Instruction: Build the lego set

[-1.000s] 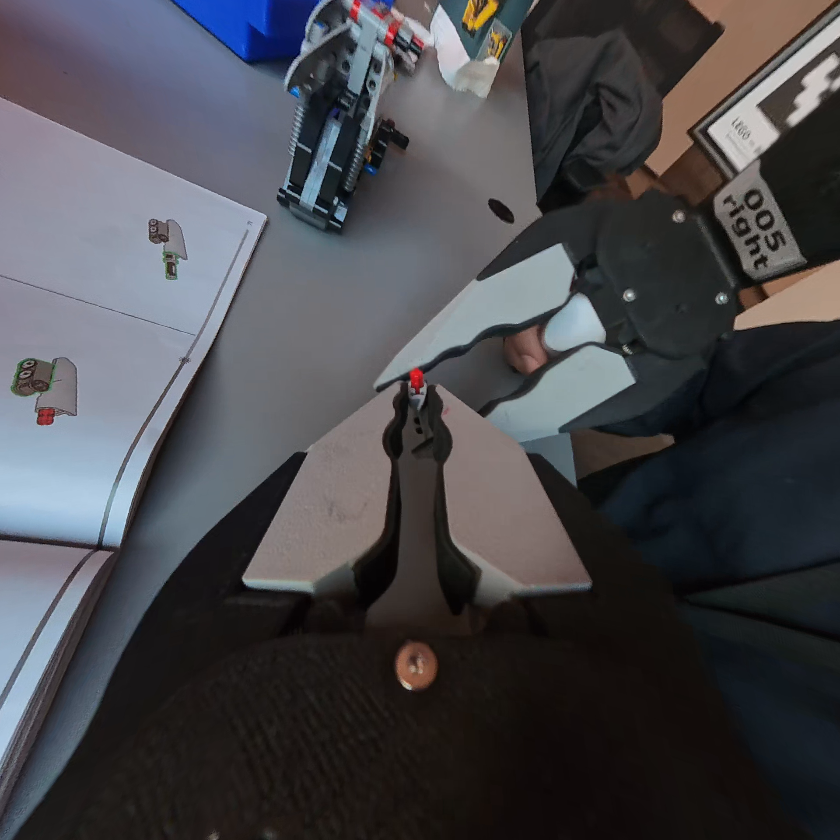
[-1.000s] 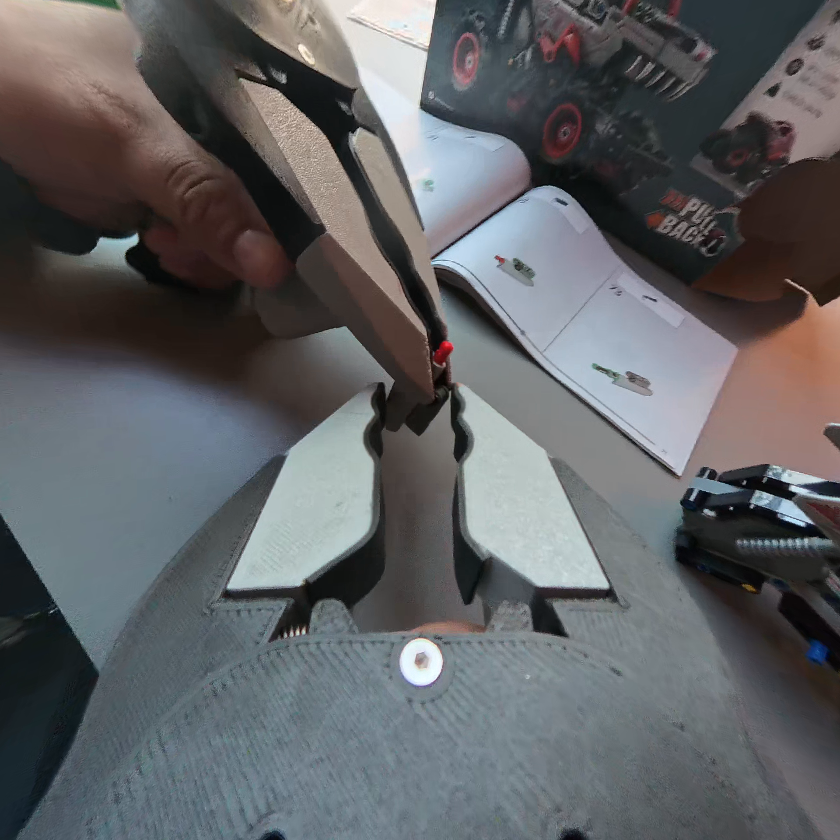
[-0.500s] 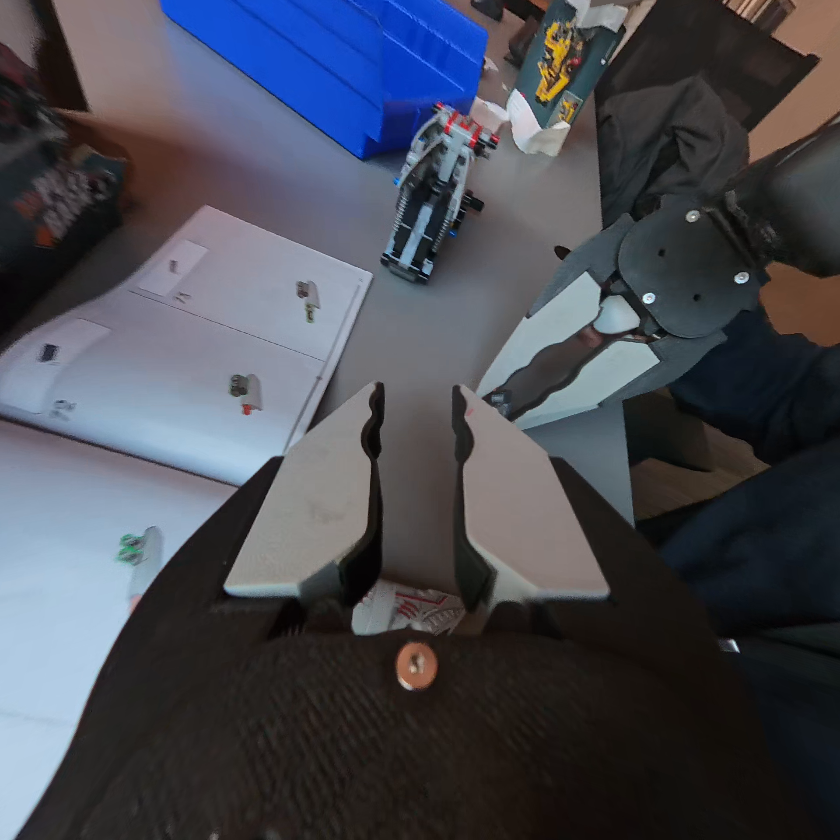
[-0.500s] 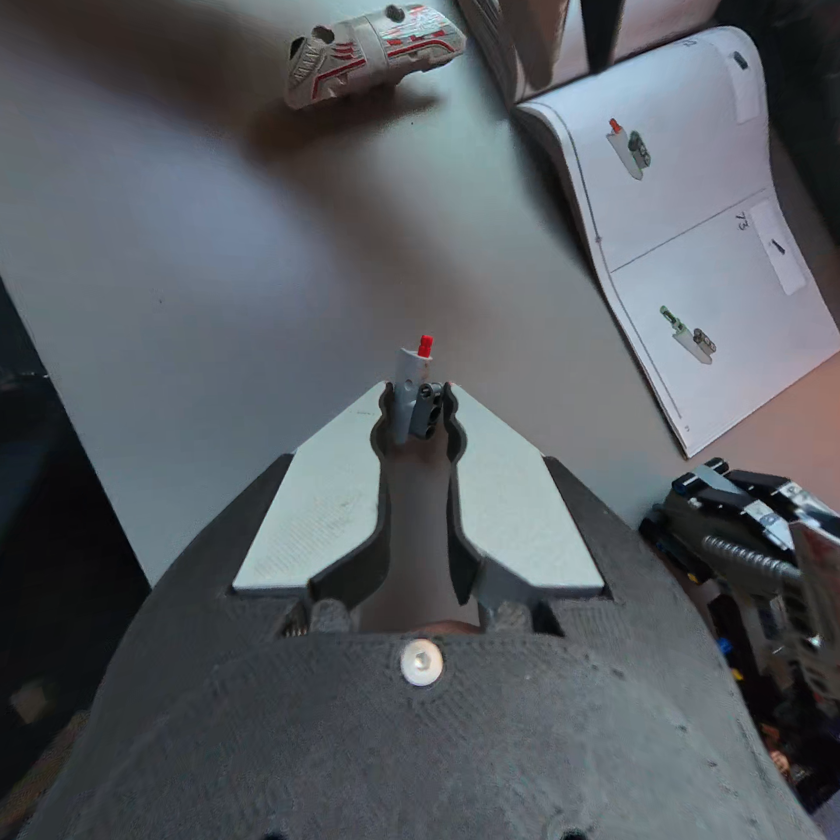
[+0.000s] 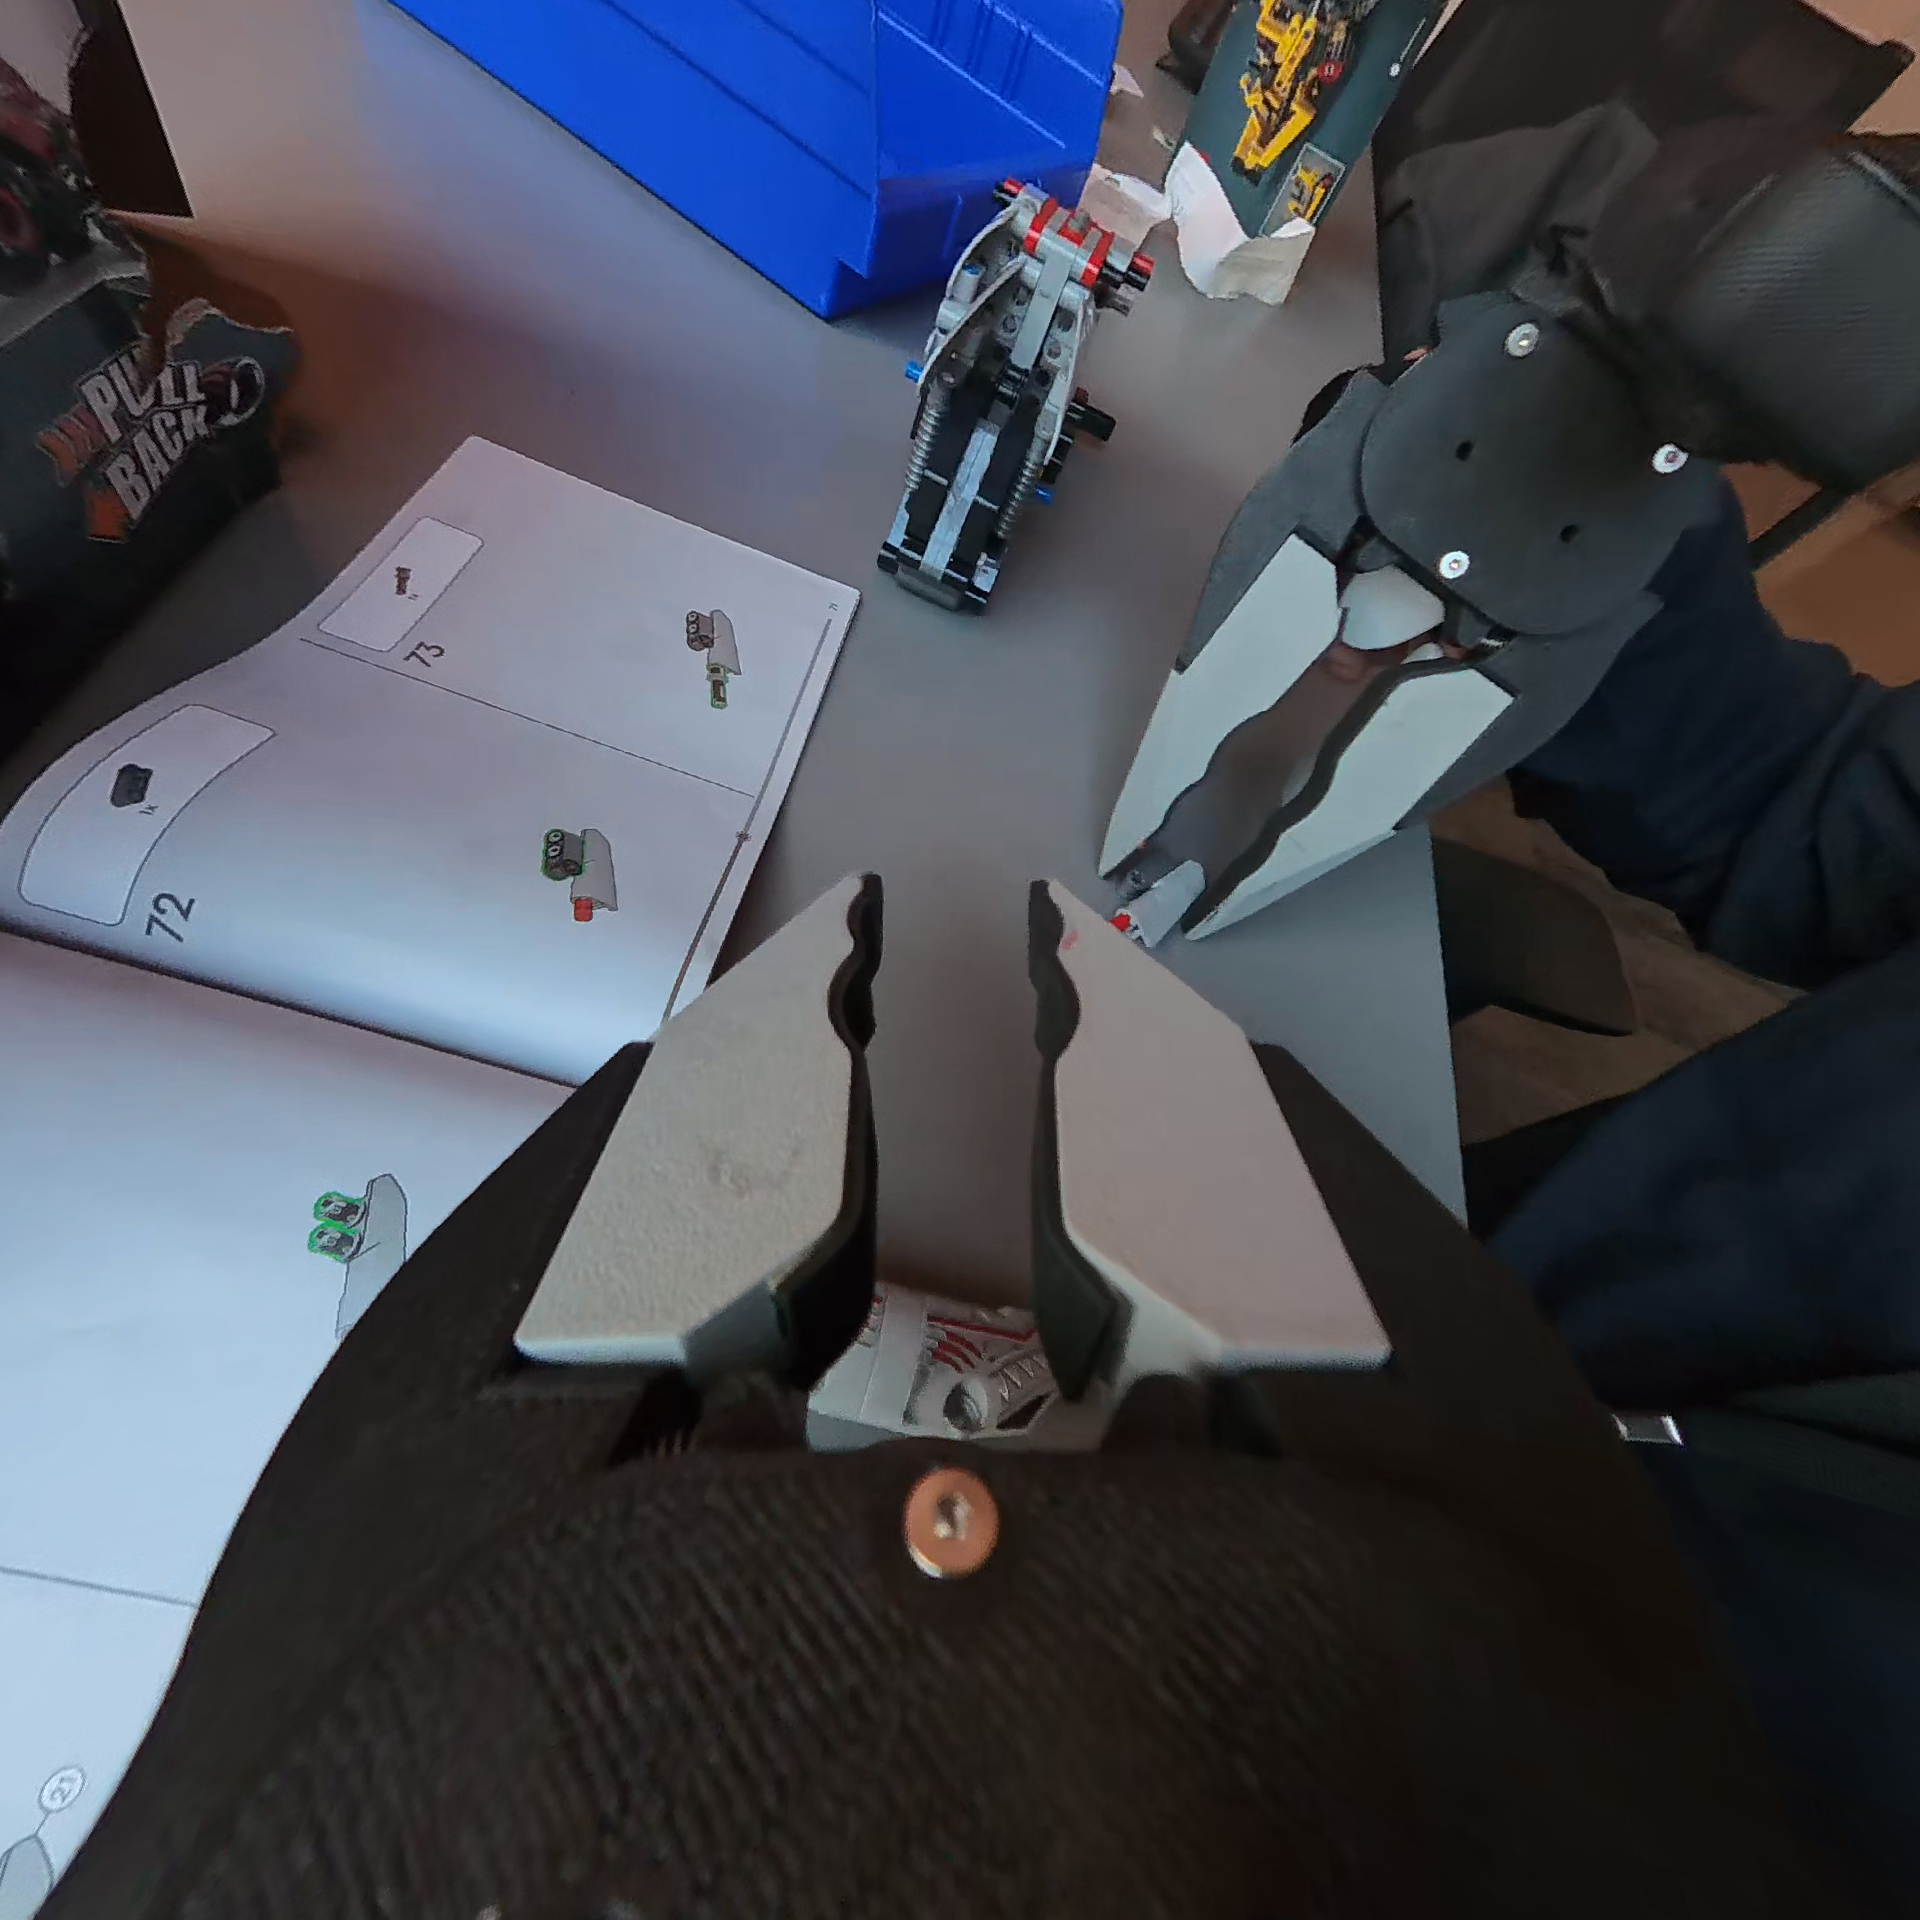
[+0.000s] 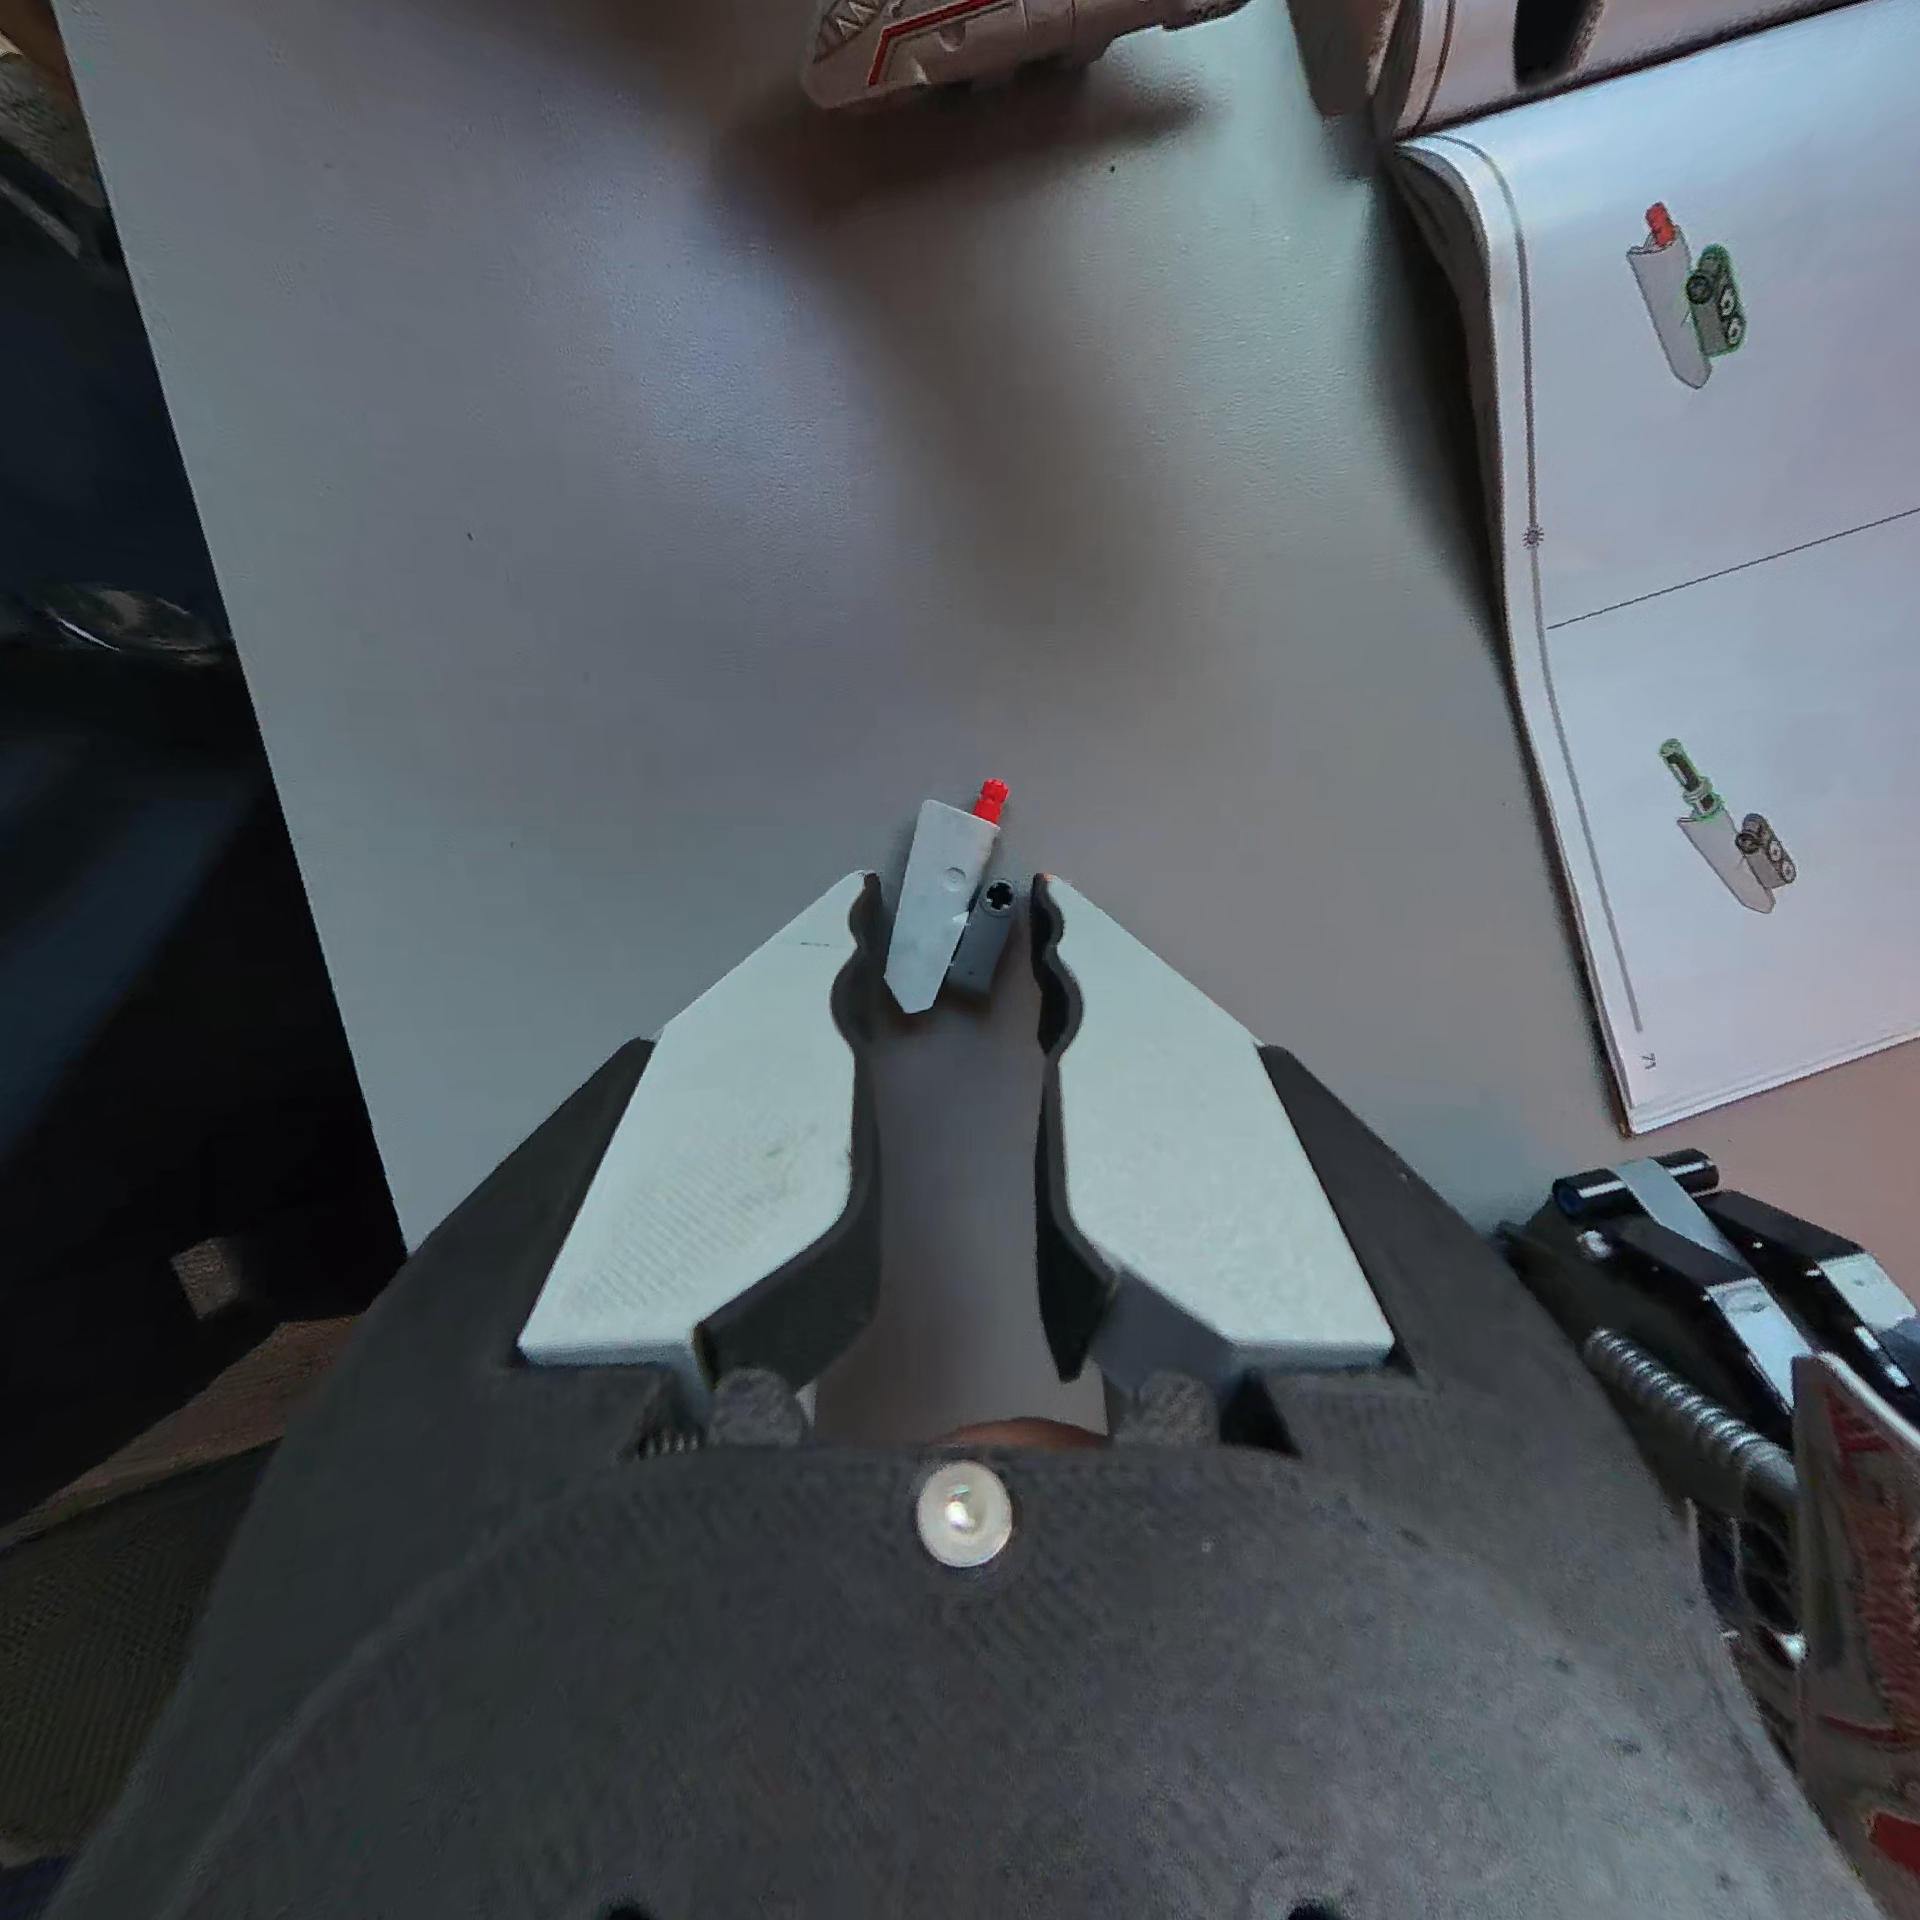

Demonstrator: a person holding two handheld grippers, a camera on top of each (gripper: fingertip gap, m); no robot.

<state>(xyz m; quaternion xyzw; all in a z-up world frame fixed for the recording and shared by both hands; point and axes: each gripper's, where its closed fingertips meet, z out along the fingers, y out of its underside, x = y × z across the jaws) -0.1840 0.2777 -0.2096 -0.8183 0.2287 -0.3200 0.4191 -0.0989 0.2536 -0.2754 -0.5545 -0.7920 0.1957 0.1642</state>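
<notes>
A small sub-assembly (image 6: 940,914), a light grey wedge panel with a red pin and a dark grey connector, lies on the grey table (image 6: 623,520) between the tips of my right gripper (image 6: 954,894). The jaws stand apart and do not clamp it. The left wrist view shows the right gripper (image 5: 1158,914) tips-down on the table with the piece (image 5: 1158,902) at its tips. My left gripper (image 5: 954,904) is open and empty above the table, just left of it. The partly built vehicle chassis (image 5: 997,416) stands farther back, and shows in the right wrist view (image 6: 1704,1320).
An open instruction booklet (image 5: 416,779) lies to the left, also in the right wrist view (image 6: 1714,623). A white panel with red stripes (image 6: 935,42) lies on the table. A blue bin (image 5: 831,125) and set boxes (image 5: 104,416) stand at the back. The table edge (image 6: 208,623) is near. Tip to tip, the grippers are about 11 centimetres apart.
The left gripper let go of the small assembly, opened and drew back. The right gripper took it, brought it down to the table and opened around it.
</notes>
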